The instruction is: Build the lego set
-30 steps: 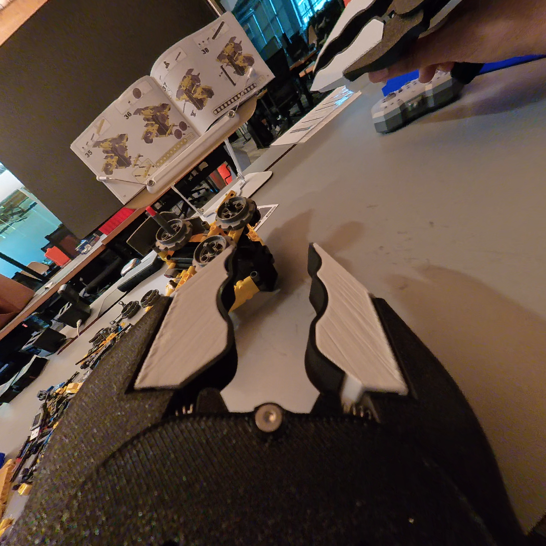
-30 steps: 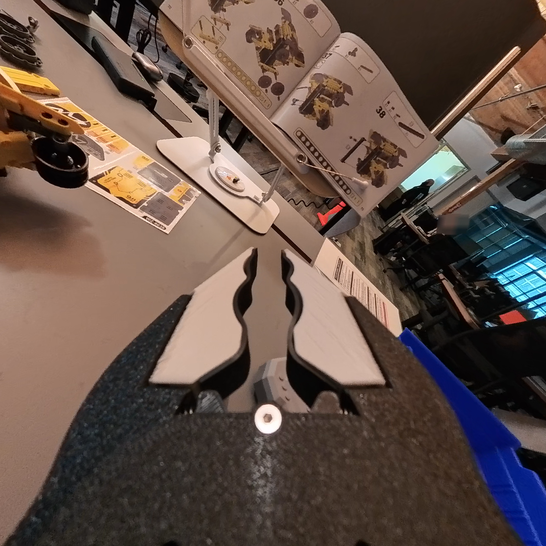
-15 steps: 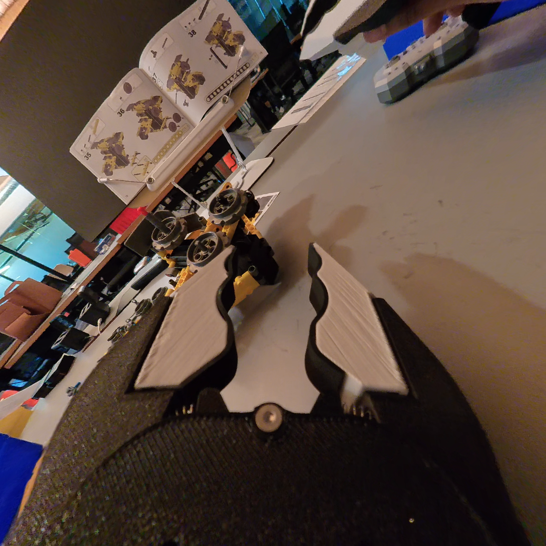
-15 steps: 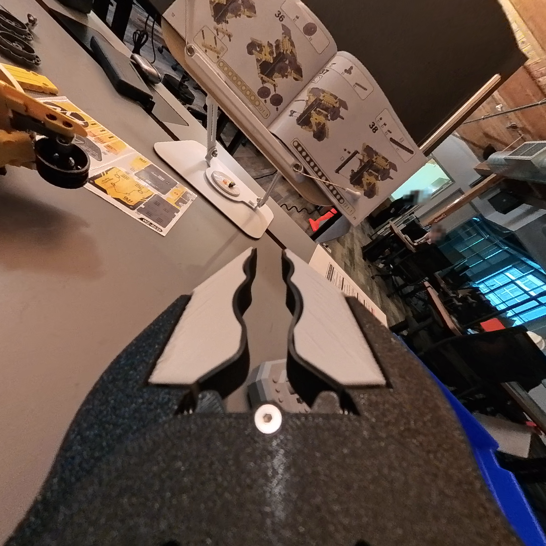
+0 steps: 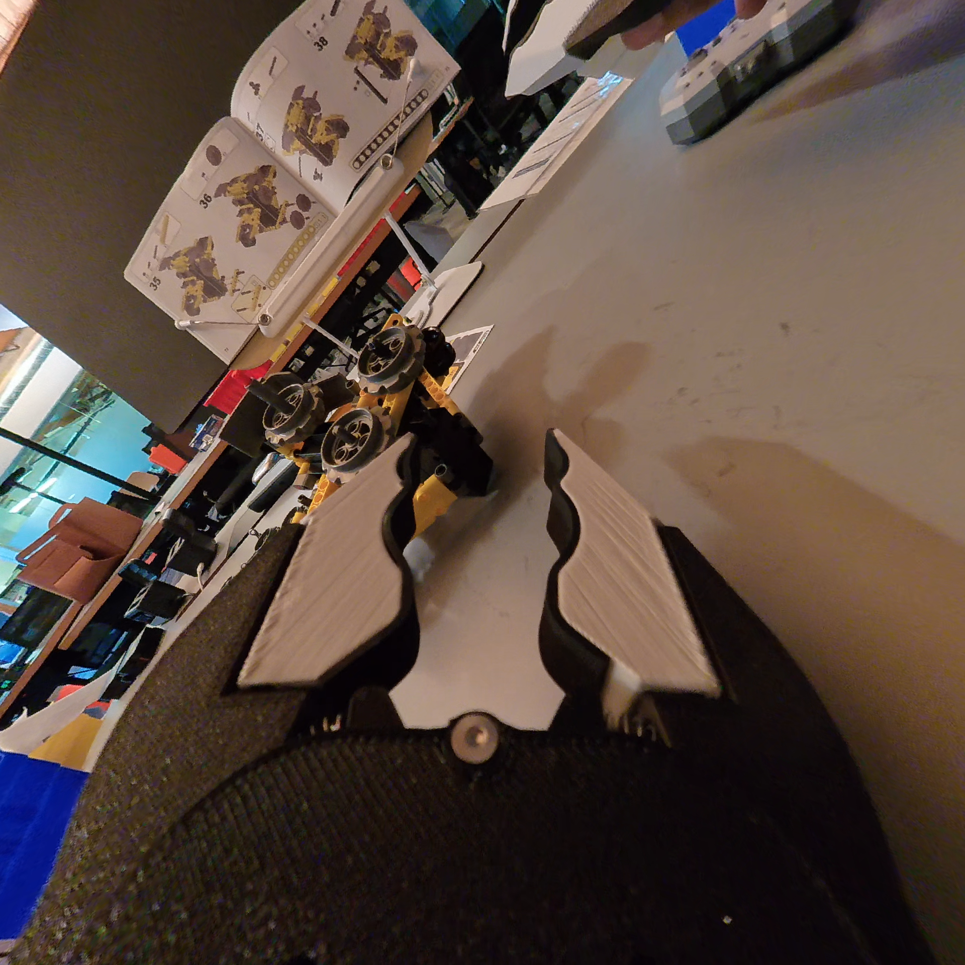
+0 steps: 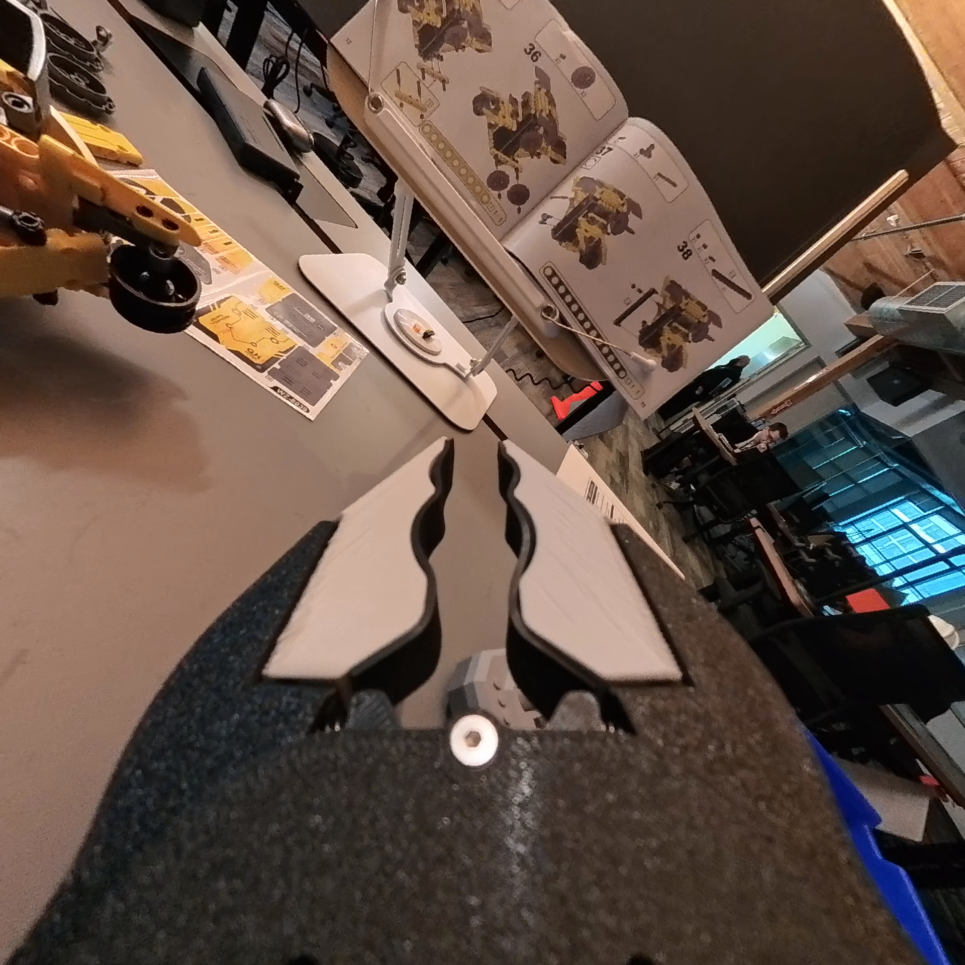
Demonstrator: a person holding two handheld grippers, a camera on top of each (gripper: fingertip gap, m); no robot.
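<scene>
A yellow and black brick vehicle model [image 5: 397, 418] with grey wheel hubs stands on the grey table [image 5: 731, 313]. My left gripper [image 5: 480, 438] is open and empty, low over the table, and its left fingertip is right next to the model. A grey brick box [image 5: 752, 62] lies at the far right, under the right gripper and a hand. In the right wrist view my right gripper [image 6: 475, 445] has its jaws a narrow gap apart with nothing between the tips. The grey box [image 6: 485, 689] shows below its finger bases. The model [image 6: 78, 219] is at the left edge.
An open instruction booklet [image 5: 292, 172] rests on a white stand [image 6: 418, 324] at the table's far edge. A yellow and grey sticker sheet [image 6: 271, 334] lies by the stand. A paper sheet [image 5: 564, 130], loose black tyres [image 6: 73, 52] and a blue bin [image 6: 861, 861] lie around. My hands' fingertips stand some 25 cm from each other.
Both views have tilted and shifted. The right gripper has moved toward the model, which shows larger at its left edge. Neither gripper's jaw gap has changed.
</scene>
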